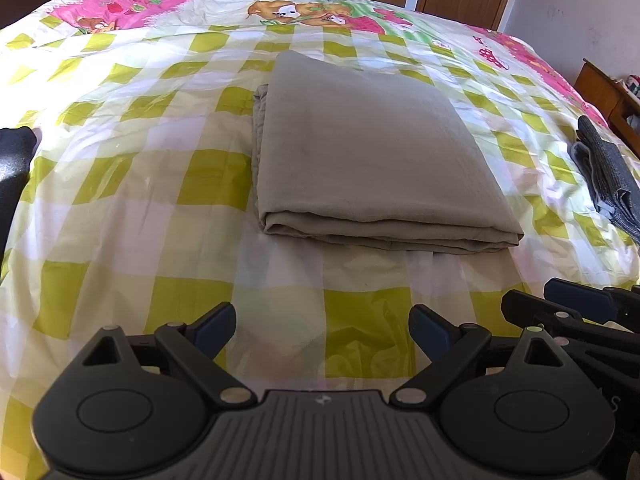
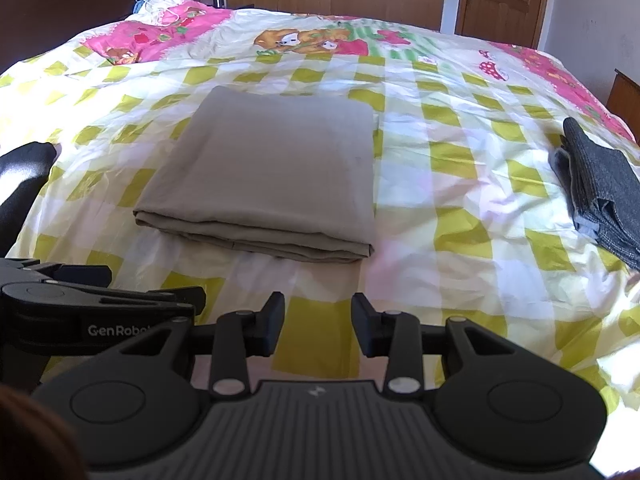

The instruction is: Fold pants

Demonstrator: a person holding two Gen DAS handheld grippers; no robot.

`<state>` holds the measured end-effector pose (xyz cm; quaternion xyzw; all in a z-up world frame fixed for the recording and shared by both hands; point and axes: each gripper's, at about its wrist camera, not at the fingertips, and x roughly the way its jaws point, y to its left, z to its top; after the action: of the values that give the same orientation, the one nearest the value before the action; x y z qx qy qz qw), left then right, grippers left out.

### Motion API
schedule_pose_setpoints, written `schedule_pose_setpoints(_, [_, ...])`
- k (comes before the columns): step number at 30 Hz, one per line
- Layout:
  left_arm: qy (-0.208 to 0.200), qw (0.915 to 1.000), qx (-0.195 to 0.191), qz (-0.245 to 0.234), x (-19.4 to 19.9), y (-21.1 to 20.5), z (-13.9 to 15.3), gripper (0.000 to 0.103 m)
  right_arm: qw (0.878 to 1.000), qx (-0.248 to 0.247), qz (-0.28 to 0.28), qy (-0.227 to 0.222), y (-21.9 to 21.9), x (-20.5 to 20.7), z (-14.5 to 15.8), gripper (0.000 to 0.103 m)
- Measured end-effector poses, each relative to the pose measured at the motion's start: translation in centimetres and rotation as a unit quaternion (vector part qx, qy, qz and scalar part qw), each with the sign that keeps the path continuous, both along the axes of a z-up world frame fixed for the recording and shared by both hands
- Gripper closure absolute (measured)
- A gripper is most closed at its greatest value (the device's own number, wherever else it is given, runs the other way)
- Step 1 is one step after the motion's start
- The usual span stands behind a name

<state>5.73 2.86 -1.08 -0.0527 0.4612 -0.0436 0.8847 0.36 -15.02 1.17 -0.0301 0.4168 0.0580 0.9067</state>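
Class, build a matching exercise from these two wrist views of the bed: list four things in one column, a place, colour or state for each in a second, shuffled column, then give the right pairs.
Column one
1. taupe pants
2. dark grey garment
3. left gripper
4. bedspread

Column two
A. checked in yellow-green and white
B. folded flat in the middle of the bed
C. jaws open, nothing between them
D. folded near the bed's right-hand edge

Pairs: 1-B, 2-D, 3-C, 4-A
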Motion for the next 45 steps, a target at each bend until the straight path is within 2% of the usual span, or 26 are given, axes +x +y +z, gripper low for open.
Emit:
schedule_pose_setpoints(13, [0.004, 1.0000, 0.001, 0.004, 0.1, 0.2, -0.1, 0.000, 1.000, 0.000, 0.000, 0.005, 0.0, 0.3, 0.0, 0.065])
schedule_pose_setpoints(45, [0.005, 0.9993, 0.038, -0.003, 0.4, -1.1, -0.4, 0.000, 1.000, -0.003, -0.014, 0.019, -0.5, 0.6, -0.8, 0.065])
